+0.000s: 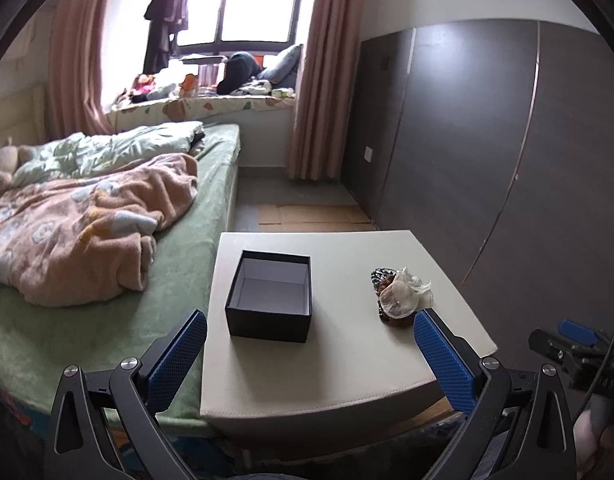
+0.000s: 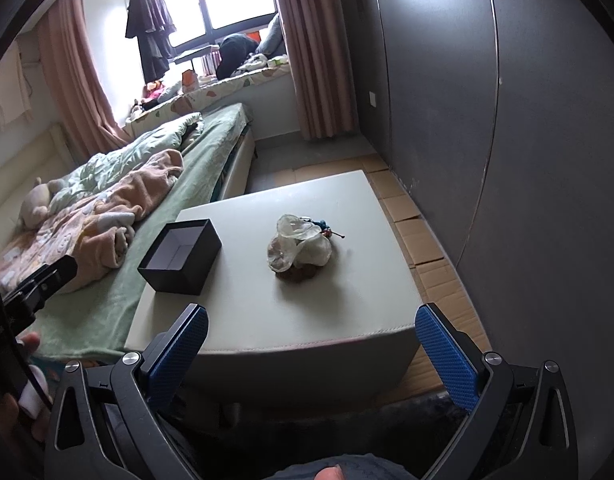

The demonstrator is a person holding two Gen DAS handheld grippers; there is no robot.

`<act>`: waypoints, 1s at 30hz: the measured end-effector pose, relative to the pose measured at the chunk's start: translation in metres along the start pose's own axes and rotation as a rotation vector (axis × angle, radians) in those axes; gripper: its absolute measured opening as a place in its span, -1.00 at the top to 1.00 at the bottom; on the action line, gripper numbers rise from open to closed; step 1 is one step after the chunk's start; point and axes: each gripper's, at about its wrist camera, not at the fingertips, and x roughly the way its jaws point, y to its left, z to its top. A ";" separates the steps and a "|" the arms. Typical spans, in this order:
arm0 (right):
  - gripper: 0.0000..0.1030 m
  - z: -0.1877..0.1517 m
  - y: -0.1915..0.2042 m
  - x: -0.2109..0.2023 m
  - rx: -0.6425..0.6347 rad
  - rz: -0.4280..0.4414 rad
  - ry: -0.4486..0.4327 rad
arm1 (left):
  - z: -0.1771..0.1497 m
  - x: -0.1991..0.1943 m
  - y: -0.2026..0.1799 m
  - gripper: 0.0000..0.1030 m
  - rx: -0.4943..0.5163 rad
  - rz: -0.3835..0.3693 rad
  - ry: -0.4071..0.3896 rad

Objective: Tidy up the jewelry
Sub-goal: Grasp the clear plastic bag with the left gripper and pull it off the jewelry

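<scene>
Hovering with fingers spread at the near edge, the left gripper (image 1: 310, 354) and right gripper (image 2: 311, 350) faced an untouched heap of seemingly beaded jewelry and clear pouches (image 2: 301, 250), right of the empty black cardboard box (image 2: 180, 256), awaiting a first pinch.

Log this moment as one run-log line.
left gripper: open, empty | right gripper: open, empty | black box: open, empty, on white table | jewelry pile: beside box, untouched
</scene>
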 end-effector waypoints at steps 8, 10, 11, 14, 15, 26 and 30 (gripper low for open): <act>-0.99 0.021 -0.032 0.014 0.117 0.037 0.059 | 0.025 0.025 0.005 -0.89 -0.029 -0.049 0.112; -0.99 0.032 -0.042 0.018 0.153 0.030 0.049 | 0.031 0.035 0.003 -0.86 -0.031 -0.056 0.131; -0.99 0.036 -0.045 0.021 0.168 0.032 0.048 | 0.034 0.040 0.000 -0.83 -0.025 -0.063 0.138; -0.99 0.050 -0.055 0.033 0.231 0.055 0.054 | 0.044 0.058 -0.012 -0.58 0.001 -0.102 0.166; -0.97 0.055 -0.057 0.039 0.251 0.063 0.058 | 0.047 0.065 -0.017 -0.57 0.009 -0.117 0.179; -0.80 0.090 -0.076 0.097 0.496 0.108 0.123 | 0.073 0.146 -0.068 -0.26 0.065 -0.238 0.349; -0.80 0.082 -0.080 0.117 0.536 0.122 0.110 | 0.068 0.181 -0.083 -0.17 0.071 -0.263 0.440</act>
